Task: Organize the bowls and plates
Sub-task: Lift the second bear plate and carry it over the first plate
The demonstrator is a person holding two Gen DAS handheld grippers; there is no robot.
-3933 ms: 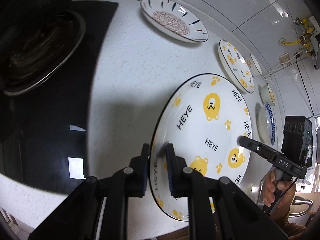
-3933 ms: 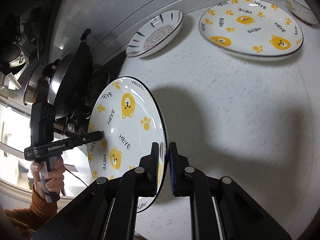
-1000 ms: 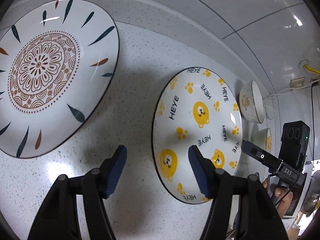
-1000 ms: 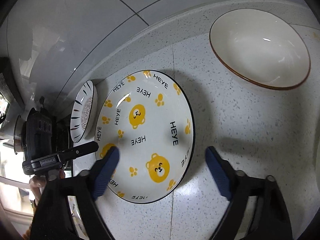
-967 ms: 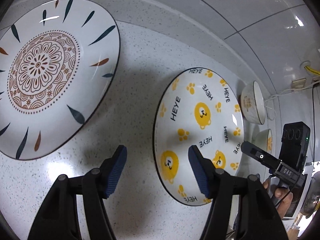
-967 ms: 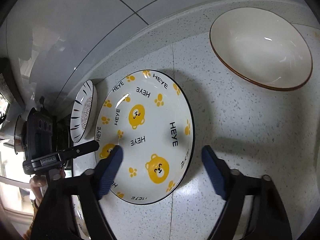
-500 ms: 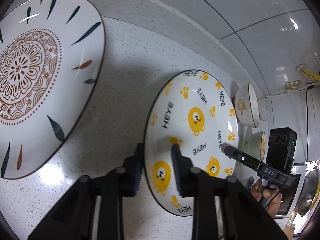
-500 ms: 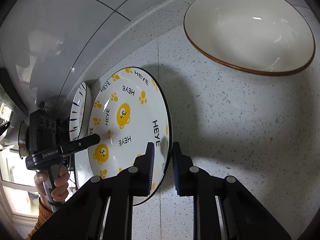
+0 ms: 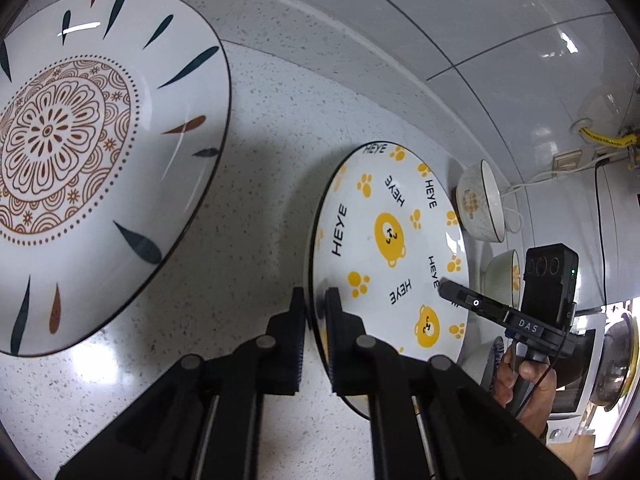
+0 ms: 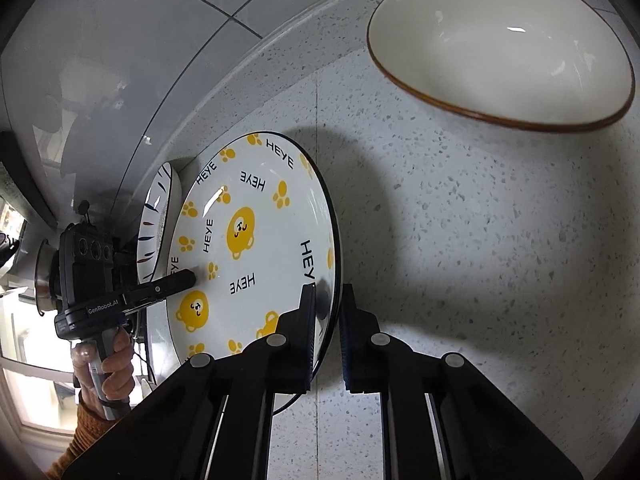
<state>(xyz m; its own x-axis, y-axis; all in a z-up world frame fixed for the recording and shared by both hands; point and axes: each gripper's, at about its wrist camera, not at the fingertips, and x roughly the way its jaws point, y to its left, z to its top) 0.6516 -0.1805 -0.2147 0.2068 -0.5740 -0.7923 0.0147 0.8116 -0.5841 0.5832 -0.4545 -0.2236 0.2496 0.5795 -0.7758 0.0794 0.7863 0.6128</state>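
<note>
Your left gripper (image 9: 316, 308) is clamped on the bear plate (image 9: 388, 252) at its 8 o'clock rim, and your right gripper (image 10: 326, 312) pinches the opposite edge at 5 o'clock in its own view, the plate between both on the speckled counter (image 10: 460, 220). Around it you have the floral plate (image 9: 80, 152) at 10 o'clock in the left view, 2 small bowls (image 9: 480, 204) near the wall at 3 o'clock, and a brown-rimmed bowl (image 10: 500, 44) at 1 o'clock in the right view. The plate reads "HEYE", the right tool "DAS", the left "GenRobot.AI".
</note>
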